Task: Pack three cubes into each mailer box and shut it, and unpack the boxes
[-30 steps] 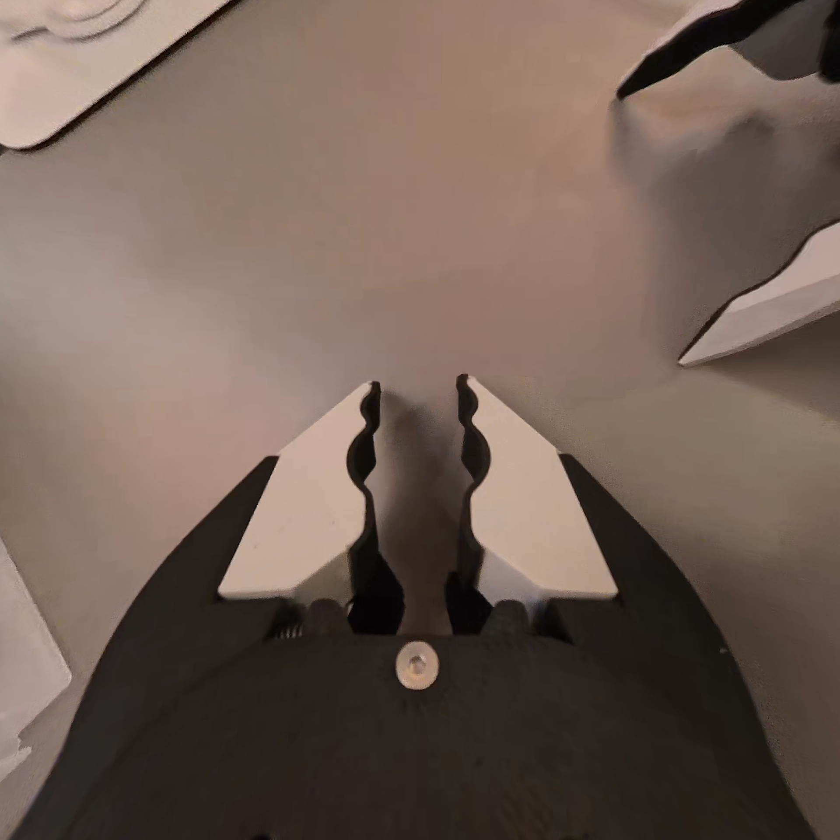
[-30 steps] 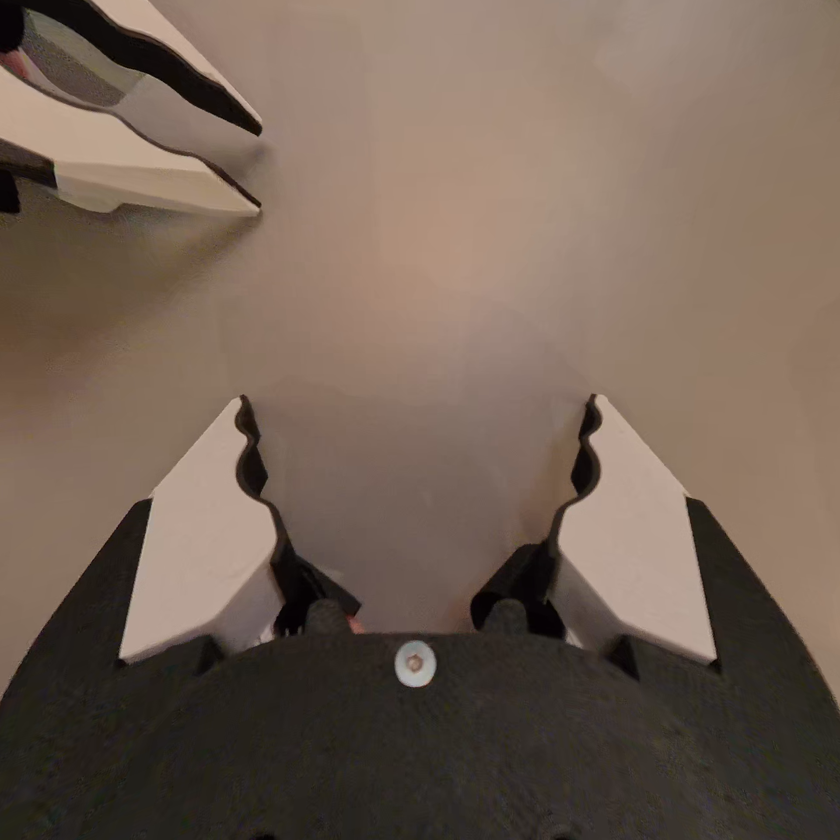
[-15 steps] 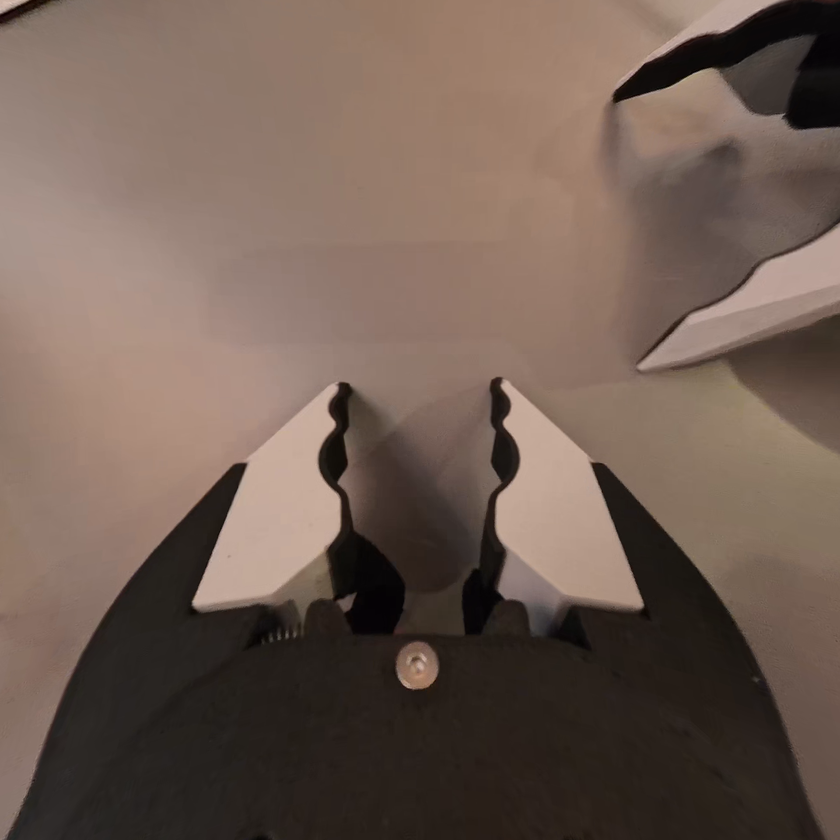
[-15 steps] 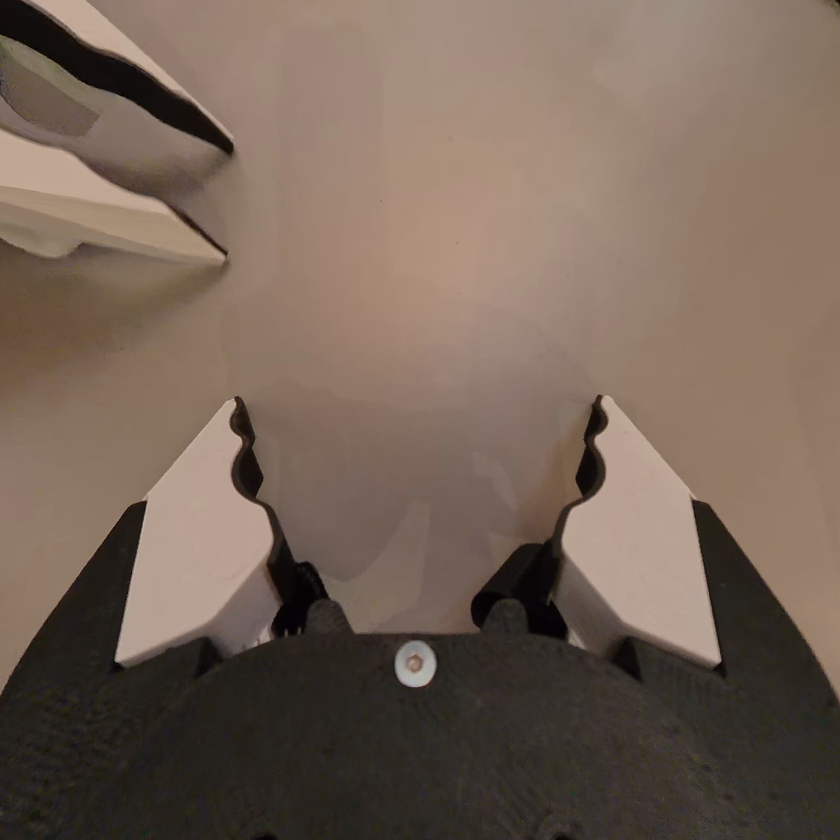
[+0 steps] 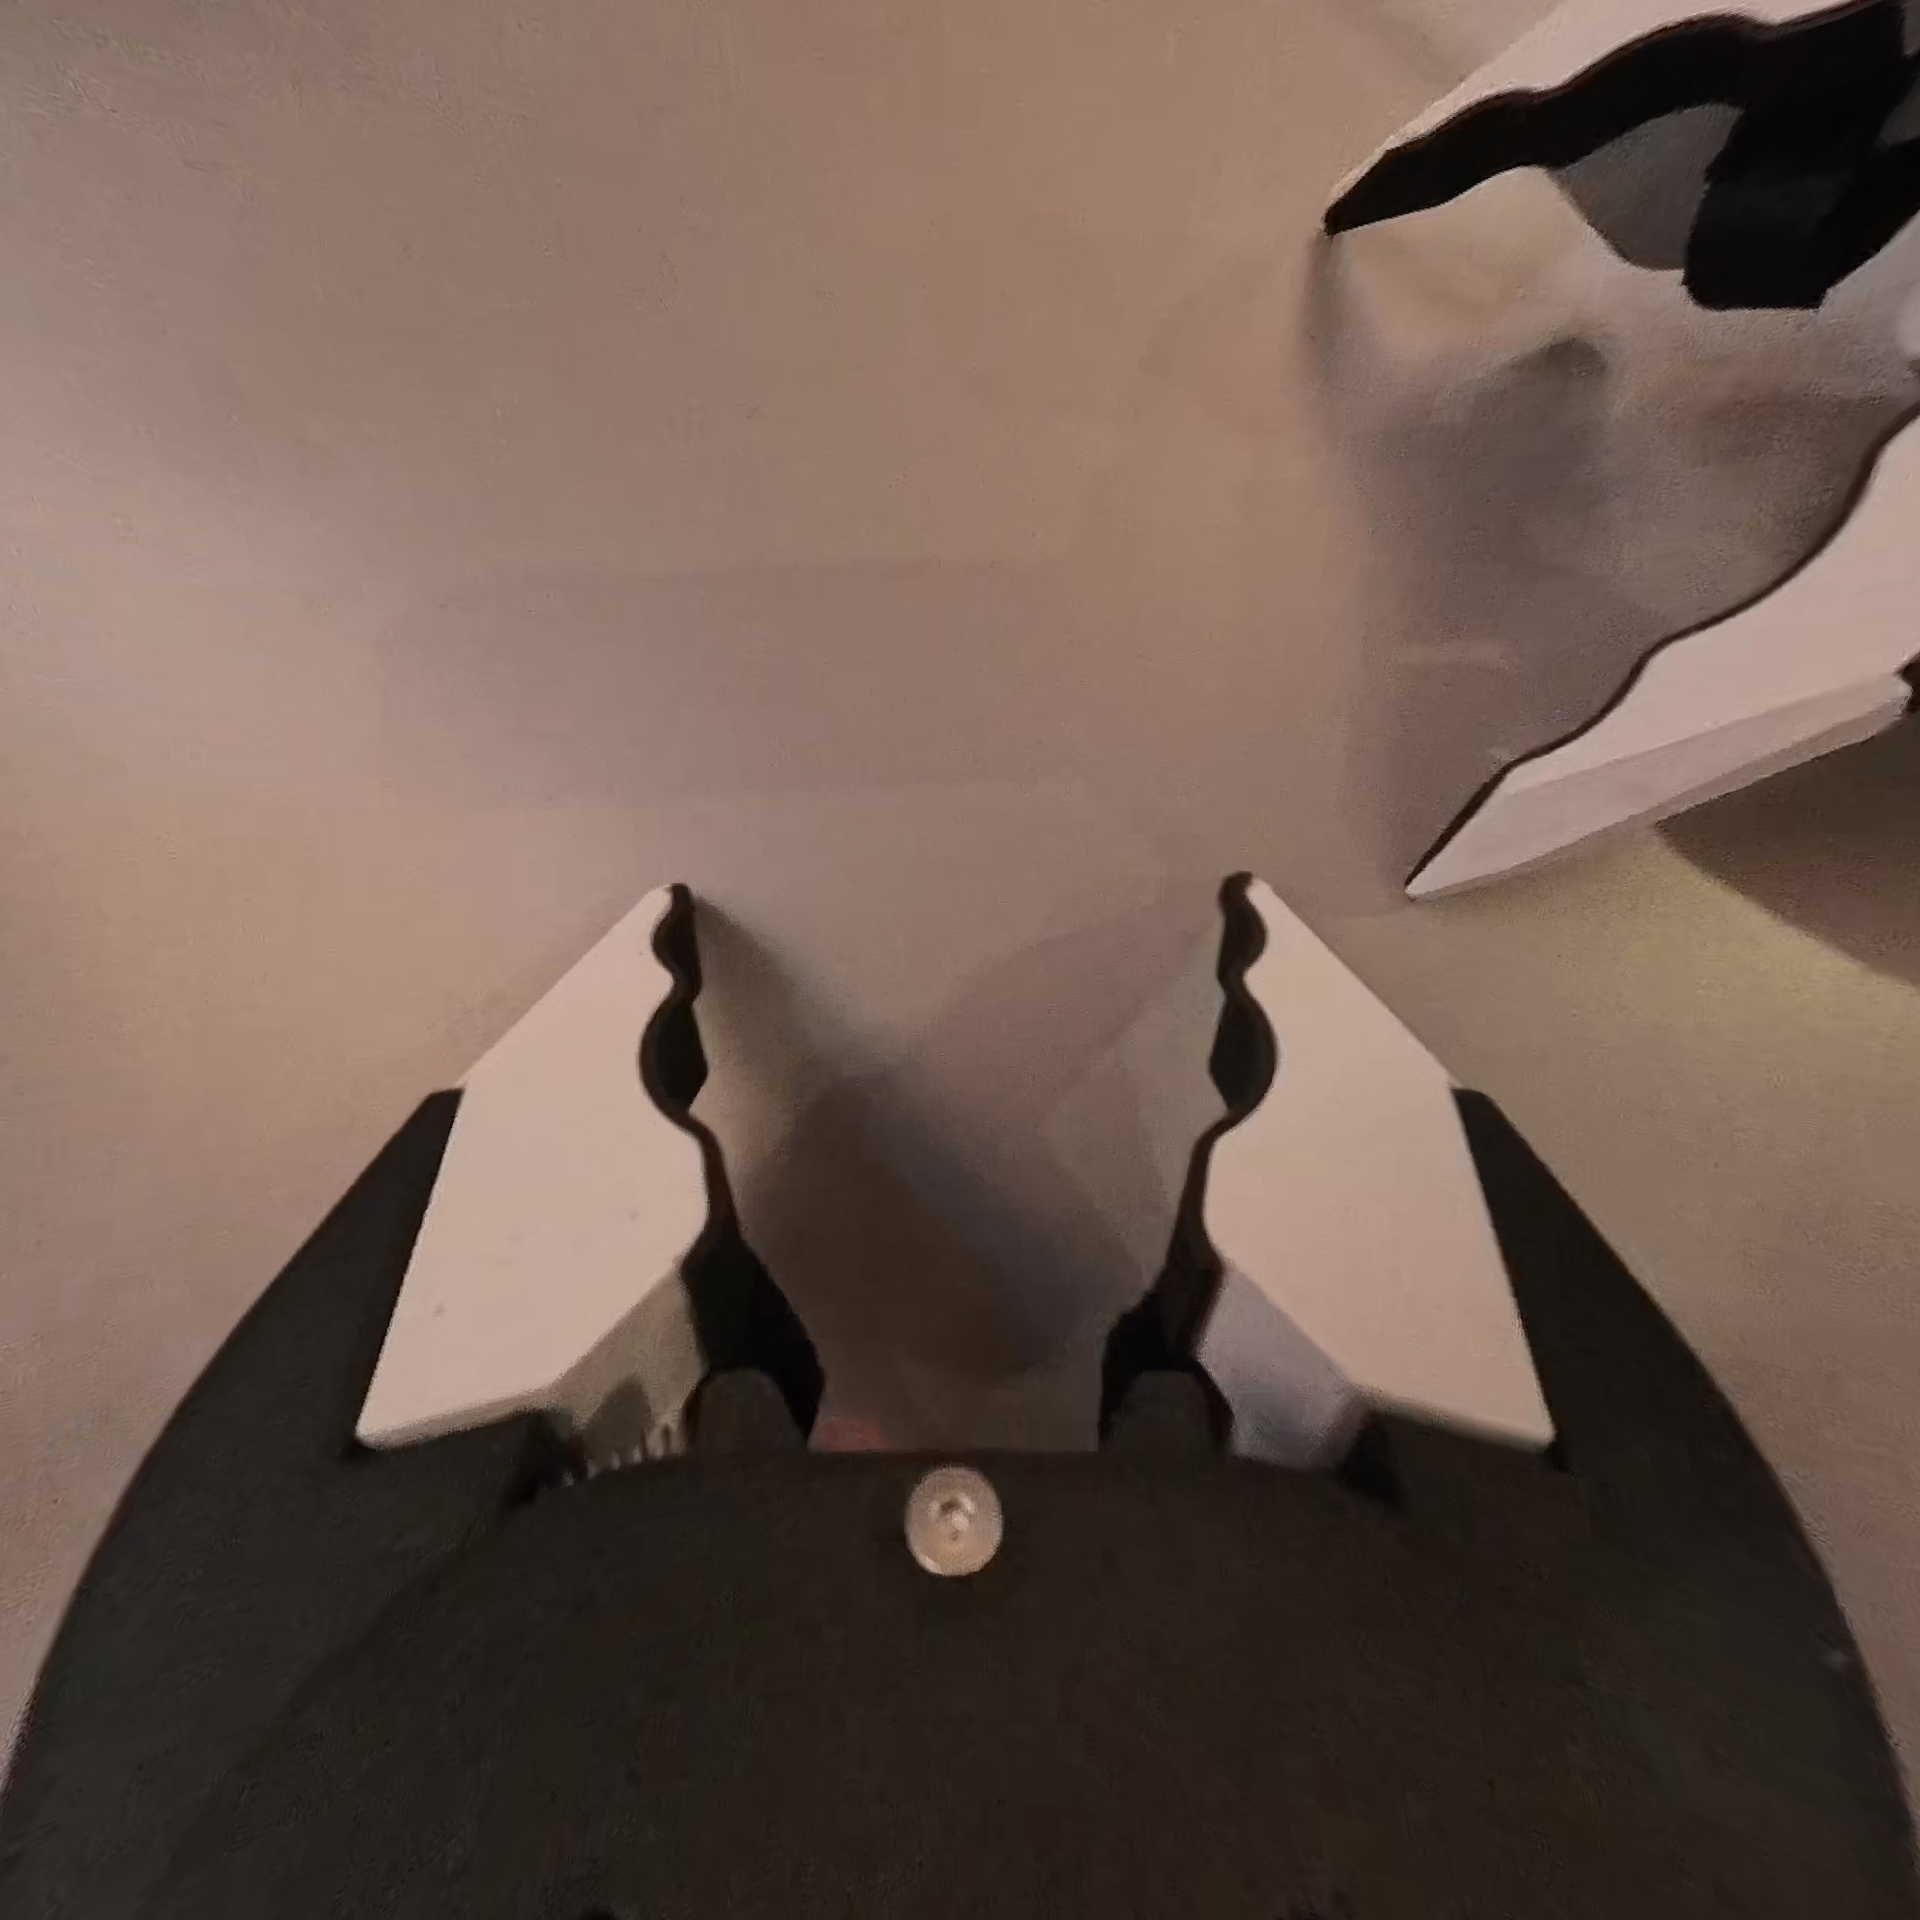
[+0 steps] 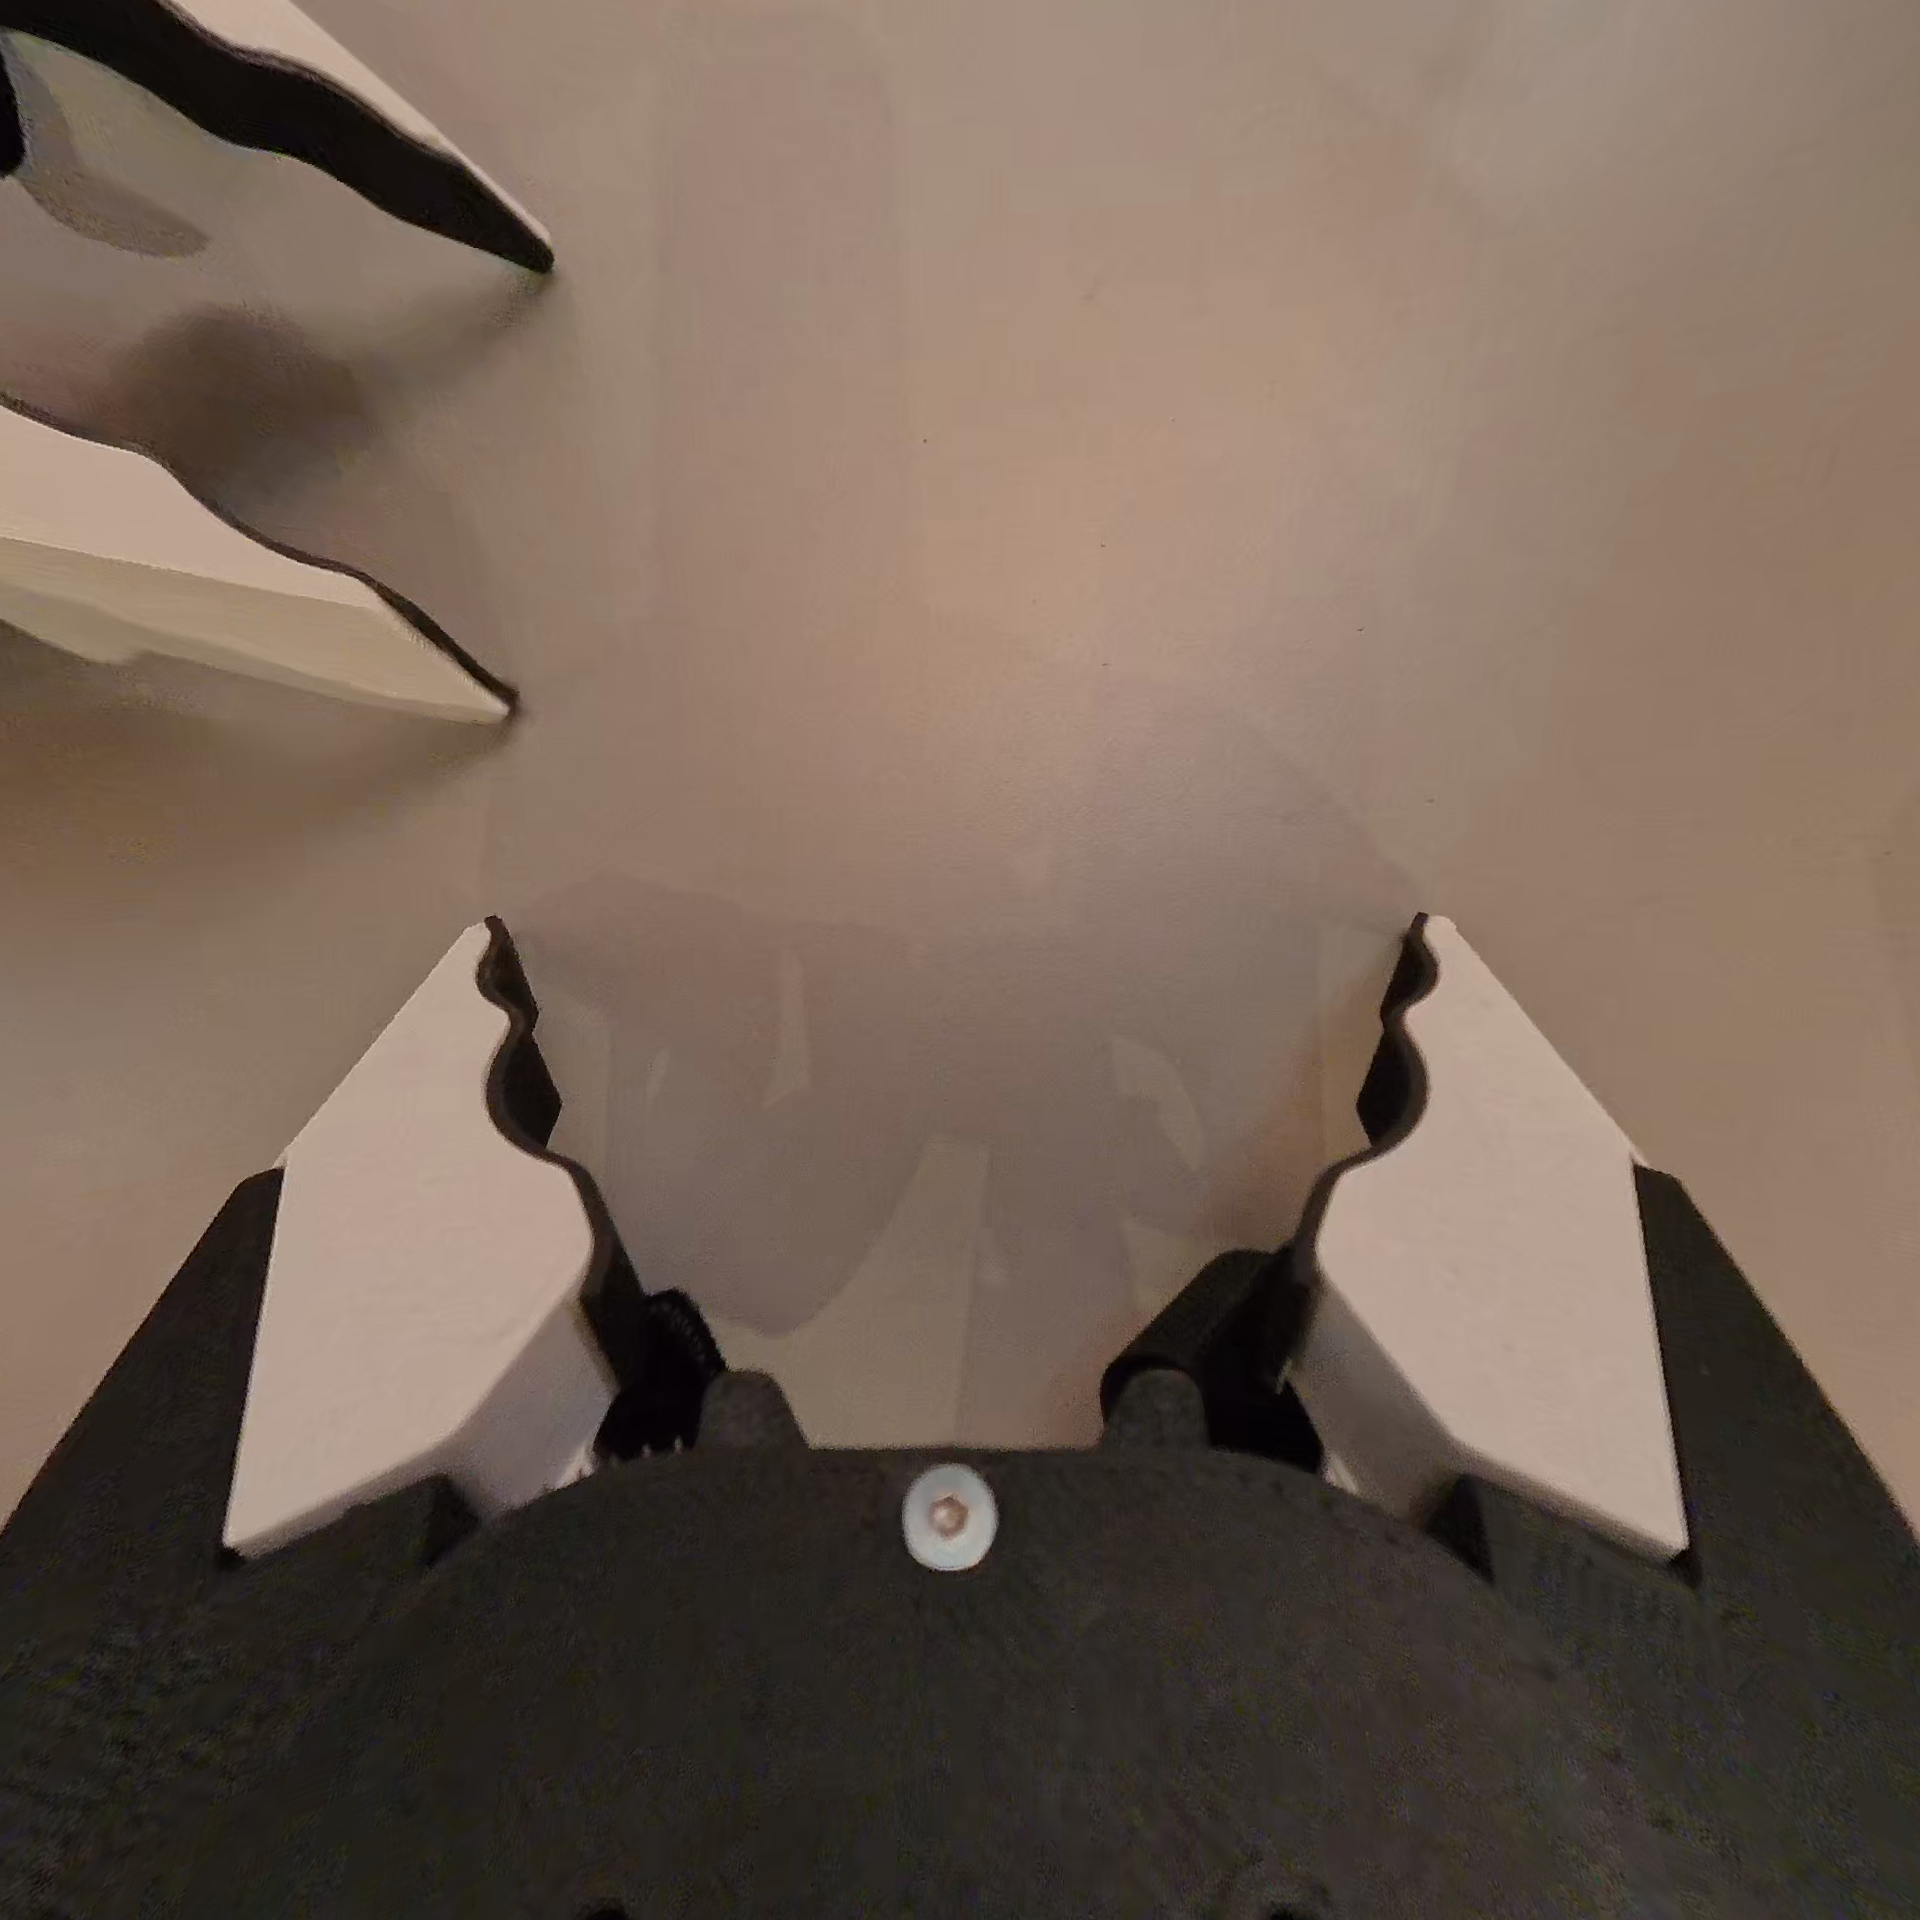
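Mostly, both views are filled by the plain table (image 5: 727,520), a smooth grey-beige surface lit warmly and carrying soft shadows under each tool. No mailer box or cube shows in either view, so where they lie cannot be told.

Next in size, the left tongs (image 5: 954,894) hang close over the table with their two white fingers (image 5: 561,1164) spread apart and nothing between them; their black body fills the 6 o'clock part of the left wrist view.

Likewise, the right tongs (image 6: 956,925) are spread wider, empty, above bare table (image 6: 1143,468).

Smaller, at 2 o'clock in the left wrist view, the right tongs (image 5: 1371,551) show from the side, tips apart. At 10 o'clock in the right wrist view the left tongs (image 6: 530,488) show likewise, perhaps just above the surface, though the blur makes that uncertain.
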{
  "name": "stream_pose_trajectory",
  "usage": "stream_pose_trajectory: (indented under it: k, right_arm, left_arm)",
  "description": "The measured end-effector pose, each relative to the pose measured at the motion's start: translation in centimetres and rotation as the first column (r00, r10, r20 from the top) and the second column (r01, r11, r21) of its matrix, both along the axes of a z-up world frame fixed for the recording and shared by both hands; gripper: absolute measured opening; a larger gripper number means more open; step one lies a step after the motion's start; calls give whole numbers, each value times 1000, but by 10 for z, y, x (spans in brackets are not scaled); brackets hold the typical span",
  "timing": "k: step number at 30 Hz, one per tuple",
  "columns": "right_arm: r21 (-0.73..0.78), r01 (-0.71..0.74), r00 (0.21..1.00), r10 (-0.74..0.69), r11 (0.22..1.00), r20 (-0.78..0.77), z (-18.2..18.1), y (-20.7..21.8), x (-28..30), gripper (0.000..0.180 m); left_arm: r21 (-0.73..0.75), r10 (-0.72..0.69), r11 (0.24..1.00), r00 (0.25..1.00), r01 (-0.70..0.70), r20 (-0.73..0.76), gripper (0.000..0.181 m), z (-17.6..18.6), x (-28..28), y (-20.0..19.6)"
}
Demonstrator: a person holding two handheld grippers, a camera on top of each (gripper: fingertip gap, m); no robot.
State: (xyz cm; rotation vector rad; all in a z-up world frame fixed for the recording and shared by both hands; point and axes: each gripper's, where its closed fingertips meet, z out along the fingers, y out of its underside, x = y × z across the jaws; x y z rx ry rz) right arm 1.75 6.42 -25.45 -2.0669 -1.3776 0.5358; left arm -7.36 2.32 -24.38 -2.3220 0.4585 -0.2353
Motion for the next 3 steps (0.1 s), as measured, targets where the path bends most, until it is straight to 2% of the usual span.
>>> stream_pose_trajectory:
  k: [3]
  right_arm:
    - [0,2,1000,-2,1000,-1,0,0,0,155]
  left_arm:
    - [-36,-101,994,995,101,13,152,-5,17,-1]
